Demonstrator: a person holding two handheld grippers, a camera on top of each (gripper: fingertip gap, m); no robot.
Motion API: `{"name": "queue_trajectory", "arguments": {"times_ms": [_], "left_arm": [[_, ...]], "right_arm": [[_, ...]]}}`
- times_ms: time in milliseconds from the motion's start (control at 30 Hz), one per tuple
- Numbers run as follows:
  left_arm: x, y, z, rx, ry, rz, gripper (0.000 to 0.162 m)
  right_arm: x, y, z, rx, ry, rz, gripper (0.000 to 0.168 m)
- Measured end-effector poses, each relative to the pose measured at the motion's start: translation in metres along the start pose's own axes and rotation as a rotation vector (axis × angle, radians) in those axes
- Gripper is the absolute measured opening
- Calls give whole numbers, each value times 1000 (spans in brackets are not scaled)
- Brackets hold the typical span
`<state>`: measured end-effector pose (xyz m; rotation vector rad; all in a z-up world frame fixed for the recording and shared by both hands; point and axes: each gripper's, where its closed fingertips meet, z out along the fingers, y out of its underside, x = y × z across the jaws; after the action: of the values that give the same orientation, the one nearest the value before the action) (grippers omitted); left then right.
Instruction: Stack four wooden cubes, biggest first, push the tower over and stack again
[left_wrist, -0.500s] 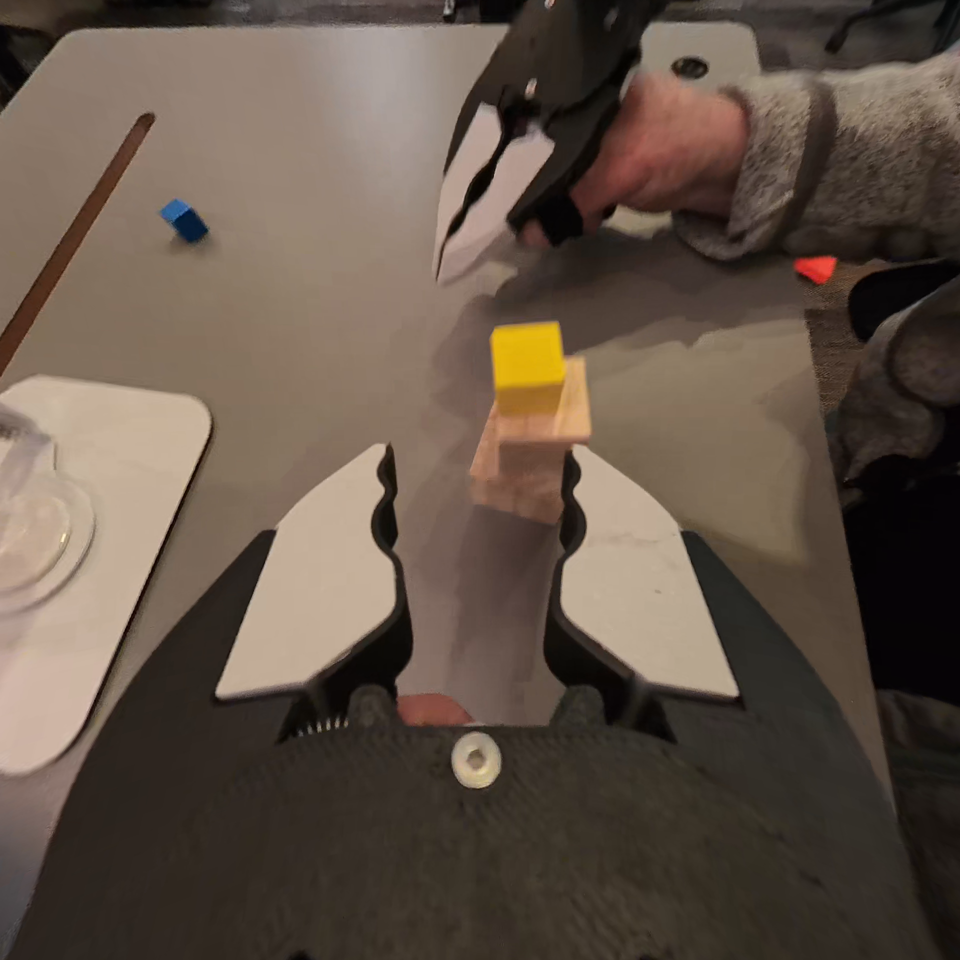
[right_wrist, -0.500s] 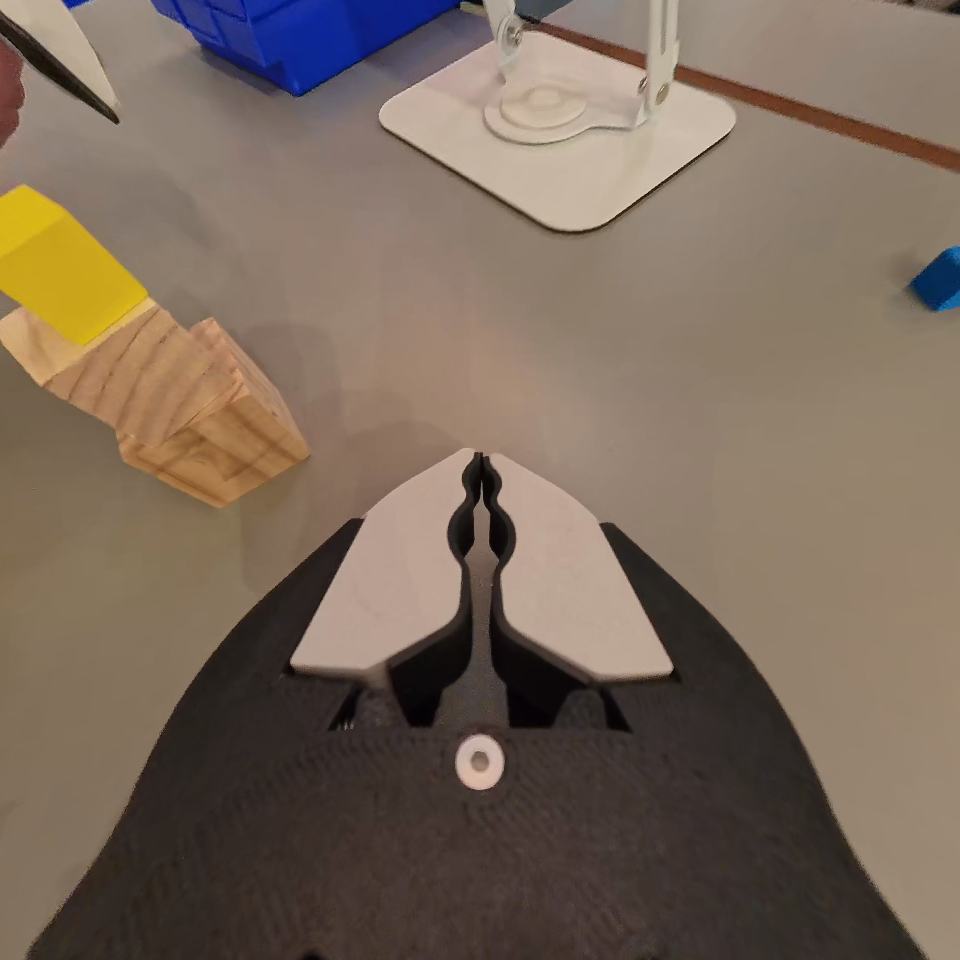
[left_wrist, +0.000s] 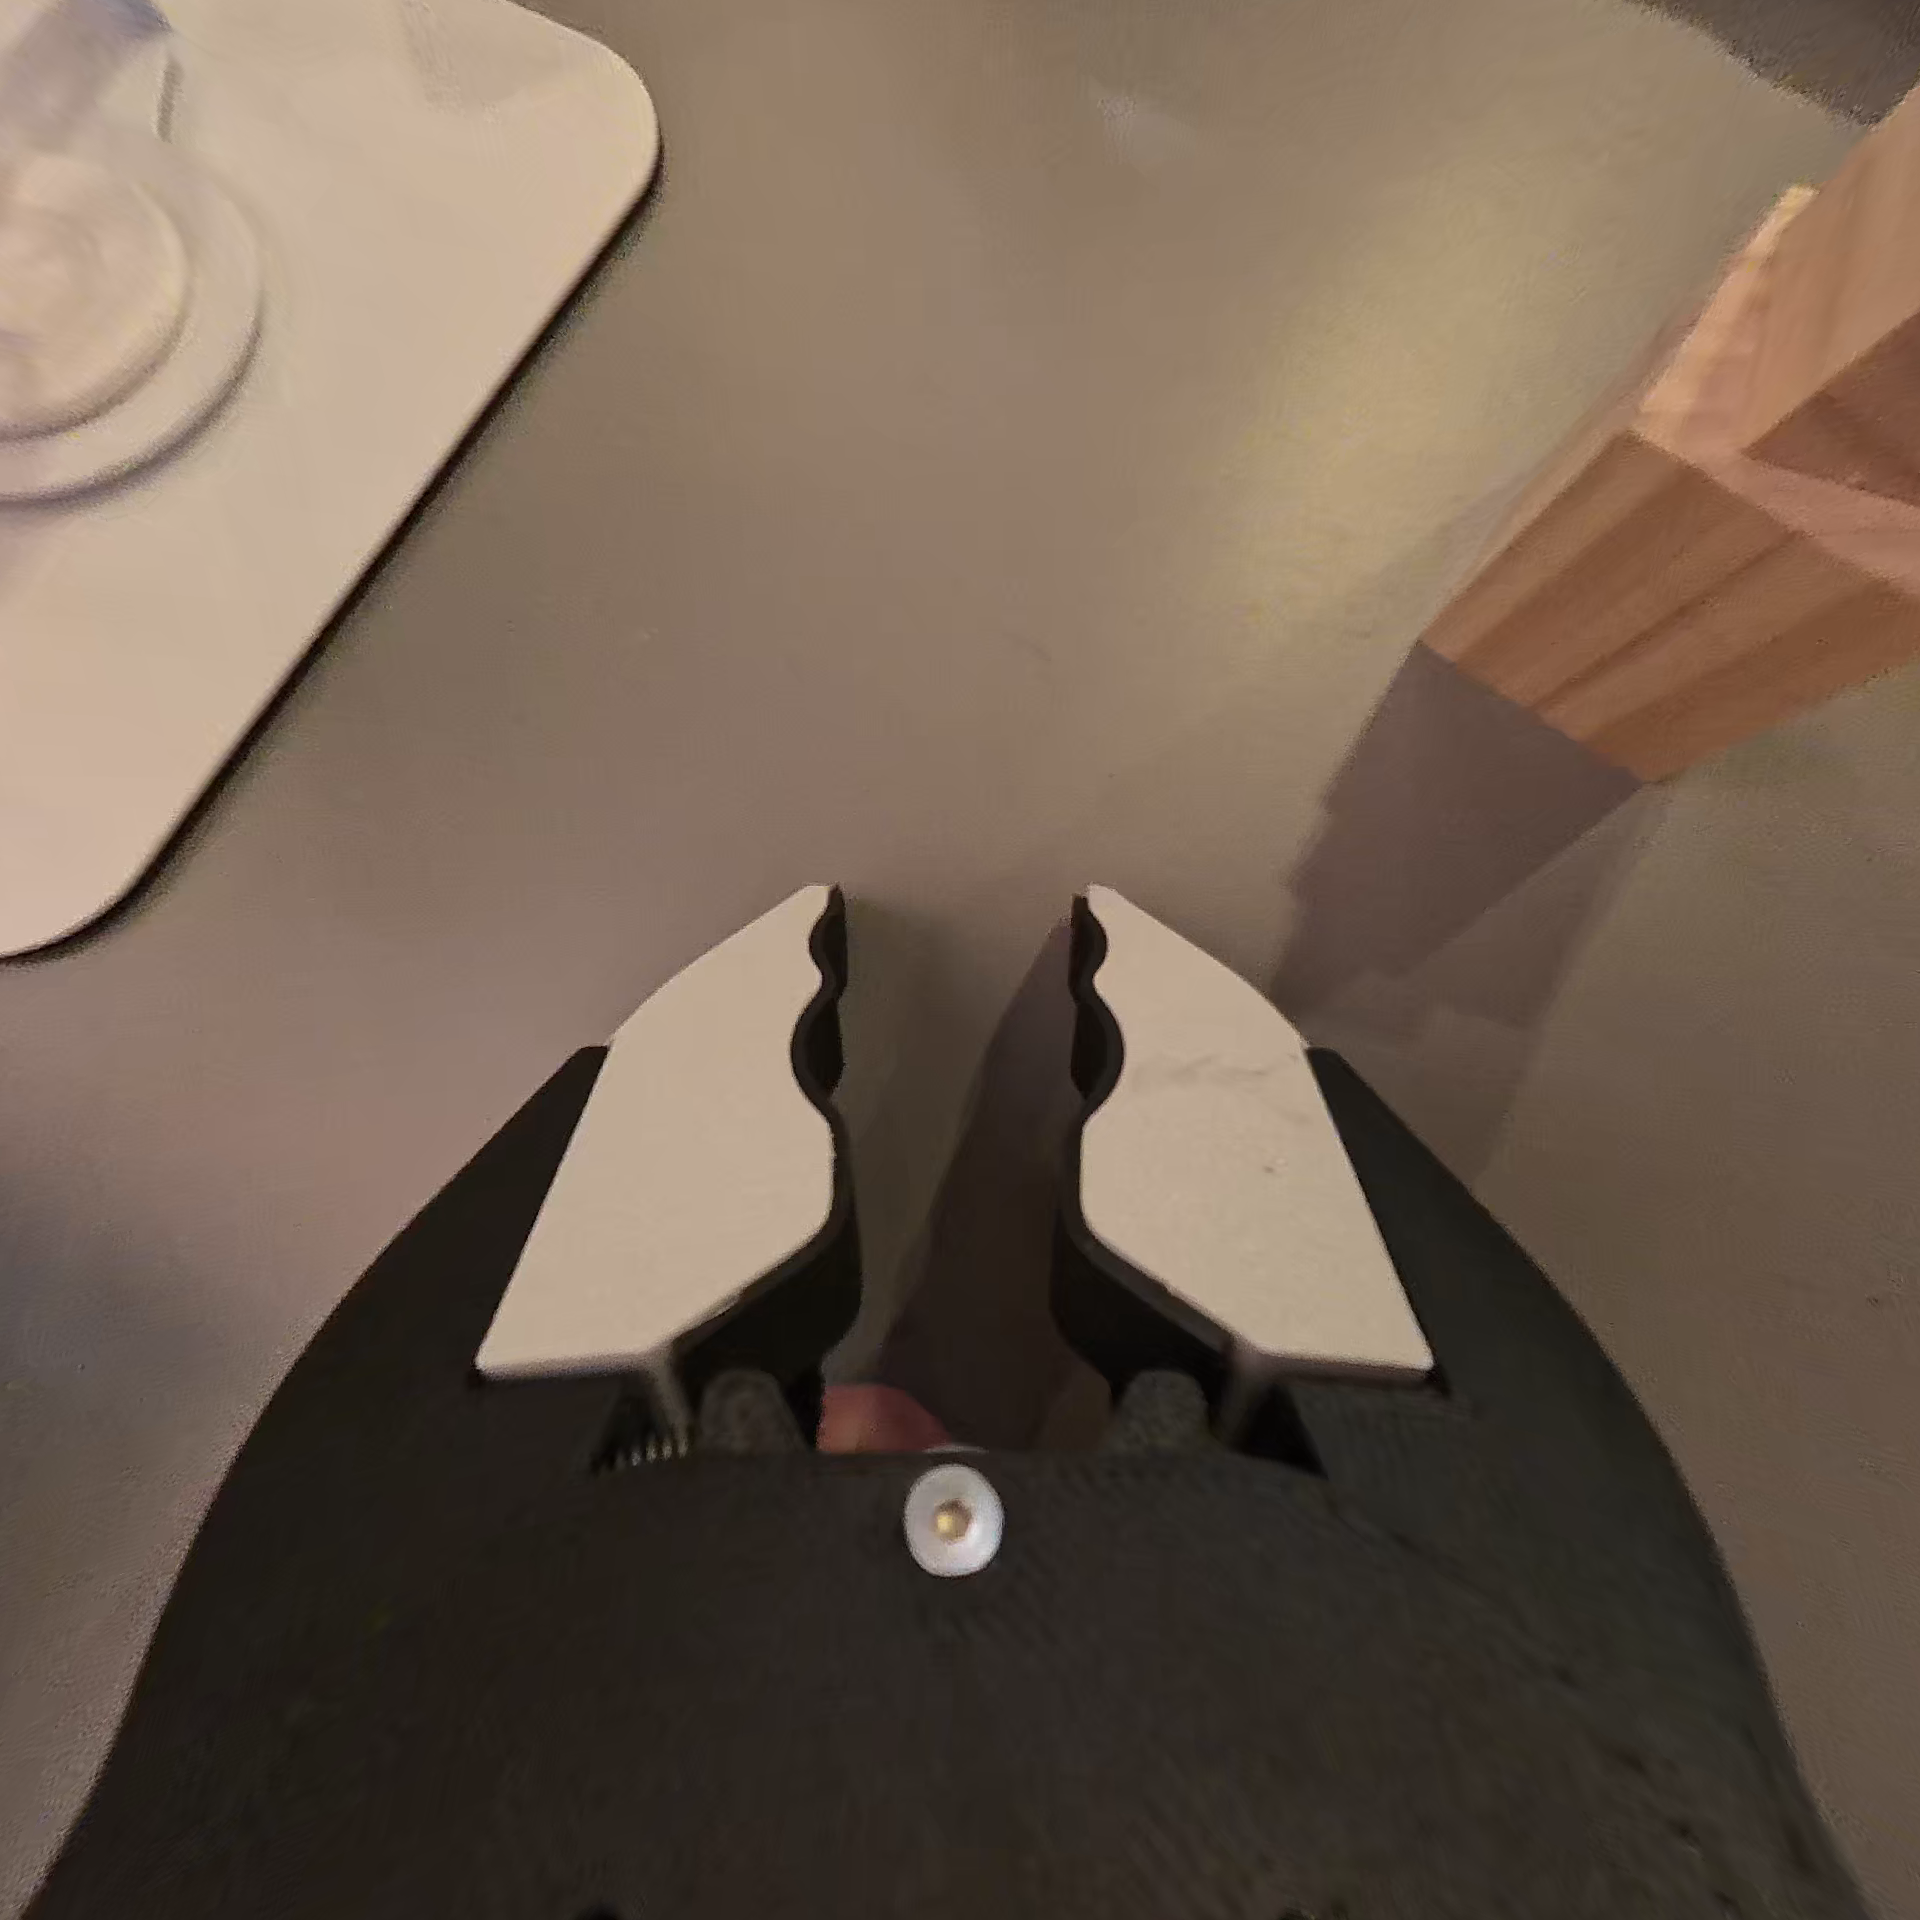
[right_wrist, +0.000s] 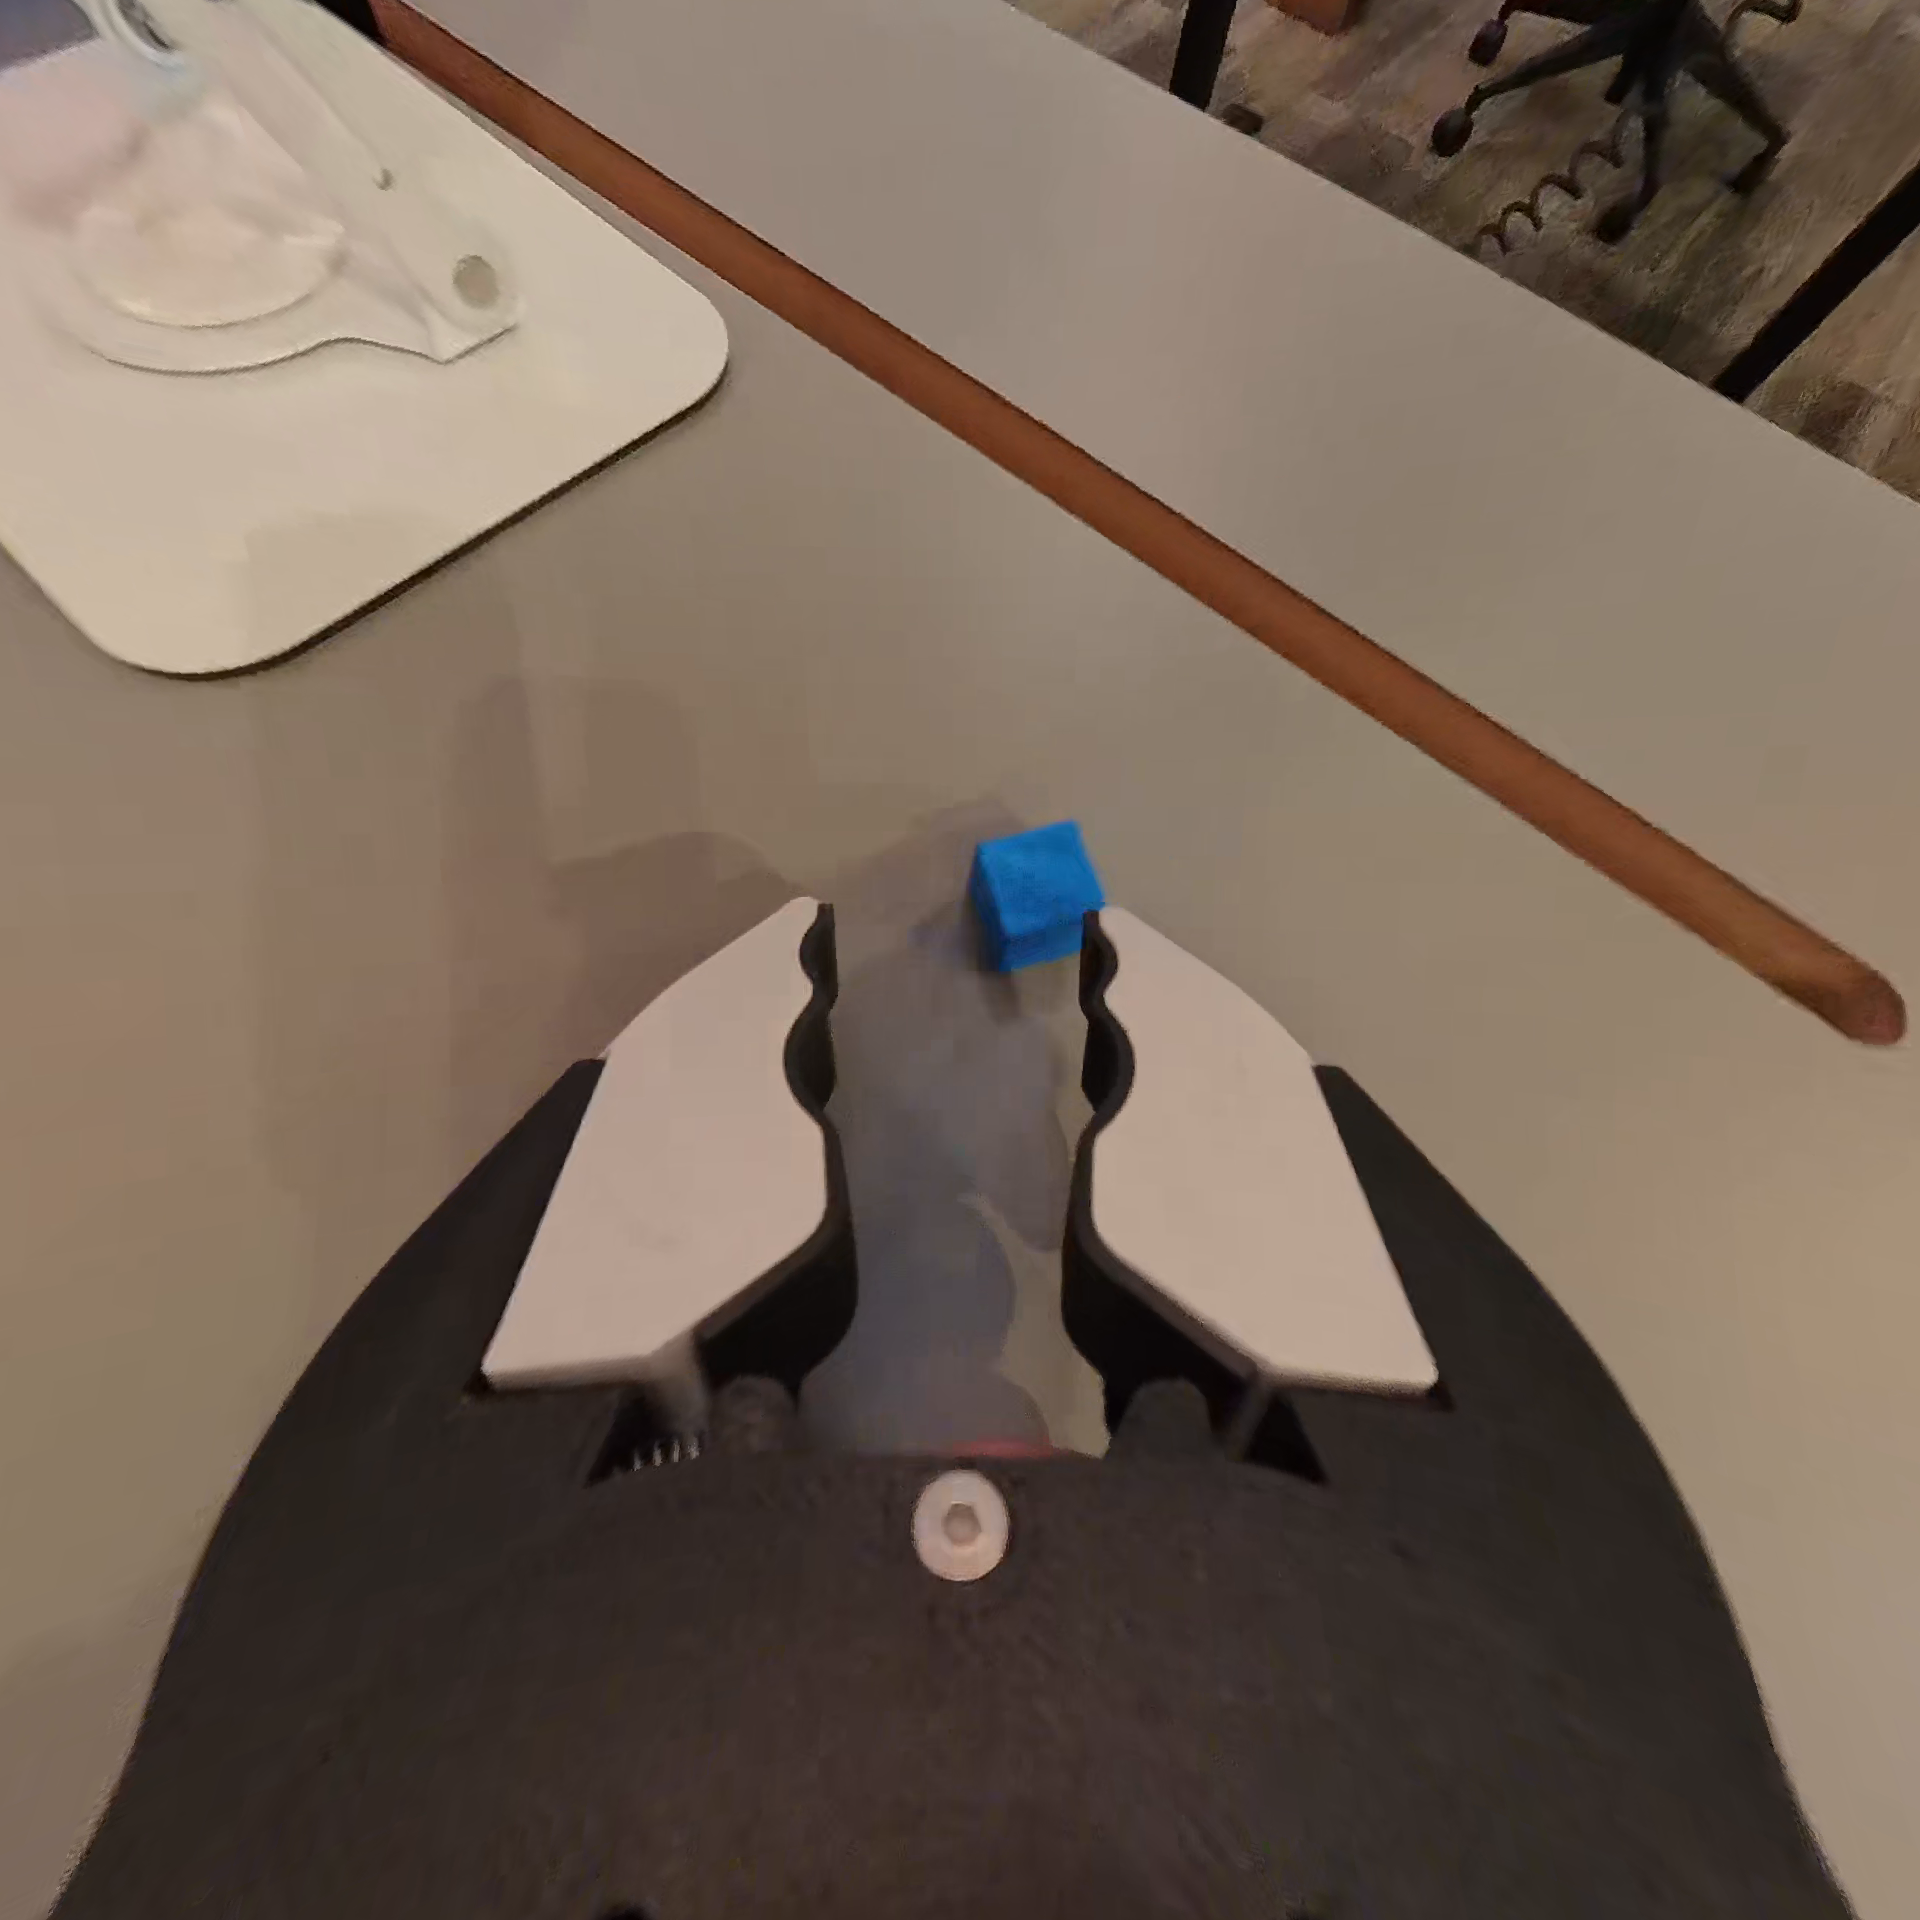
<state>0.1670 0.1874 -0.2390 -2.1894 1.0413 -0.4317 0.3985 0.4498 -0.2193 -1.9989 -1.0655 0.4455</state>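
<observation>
One blue cube (right_wrist: 1034, 891) at right tongs' (right_wrist: 954, 914) tips — parted wide, empty. Left tongs (left_wrist: 956, 896) wide too; wooden cubes (left_wrist: 1704, 520) stacked beside, count unclear.

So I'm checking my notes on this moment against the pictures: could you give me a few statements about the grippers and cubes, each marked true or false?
1. The right gripper is open. True.
2. It grips the blue cube. False: the cube sits on the table just beyond its fingertips.
3. The left gripper holds a wooden cube. False: it is open and empty.
4. Stacked wooden cubes stand to its right. True.
</observation>
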Motion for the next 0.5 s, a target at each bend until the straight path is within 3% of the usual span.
{"name": "queue_trajectory", "arguments": {"times_ms": [33, 100, 133, 267, 367, 433, 500], "left_arm": [[-2, 0, 0, -4, -8, 5, 40], [-2, 1, 1, -6, 3, -4, 39], [-3, 1, 1, -5, 5, -5, 39], [-2, 1, 1, -6, 3, -1, 39], [-3, 1, 1, -5, 4, -3, 39], [-3, 1, 1, -4, 6, -6, 38], [-2, 1, 1, -3, 11, -7, 39]], "right_arm": [[3, 1, 6, -28, -19, 3, 44], [6, 5, 16, -93, -43, 3, 34], [5, 4, 18, -97, -54, -14, 16], [0, -3, 15, -45, -52, -61, 0], [13, -10, 18, -14, -16, 7, 35], [25, -13, 28, -39, 17, 33, 69], [30, -23, 41, -39, 21, 16, 71]]}}
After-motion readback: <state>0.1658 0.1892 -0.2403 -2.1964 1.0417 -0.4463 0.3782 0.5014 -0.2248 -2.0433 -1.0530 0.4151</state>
